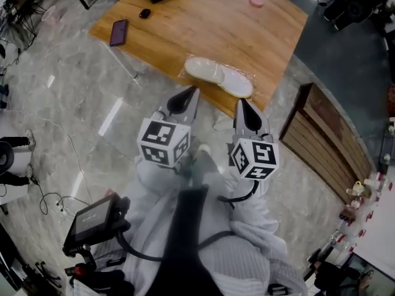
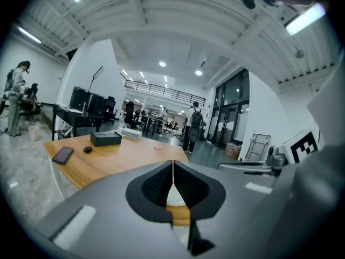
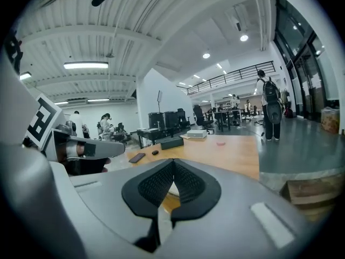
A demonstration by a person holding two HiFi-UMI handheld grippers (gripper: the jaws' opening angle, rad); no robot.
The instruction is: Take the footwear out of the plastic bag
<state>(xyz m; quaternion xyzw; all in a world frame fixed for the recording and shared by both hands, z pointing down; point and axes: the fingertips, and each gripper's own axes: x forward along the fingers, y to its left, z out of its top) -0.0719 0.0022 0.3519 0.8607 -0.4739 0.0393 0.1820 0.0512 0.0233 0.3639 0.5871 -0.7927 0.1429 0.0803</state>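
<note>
Wooden tabletop (image 1: 247,36), upper centre of head view: nothing grasped yet.
Clear plastic bag (image 1: 253,93) holding pale white slippers (image 1: 216,74) lies at the near table edge. Grey left gripper (image 1: 192,91) and grey right gripper (image 1: 241,102) sit just below it in frame, both closed and empty. Risk: closed tips could shove the bag off the edge.

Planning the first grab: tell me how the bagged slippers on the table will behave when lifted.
The clear plastic bag looks thin, so probably slippery and floppy. The white slippers look flat and soft: likely light, bendy, unlikely to roll.
</note>
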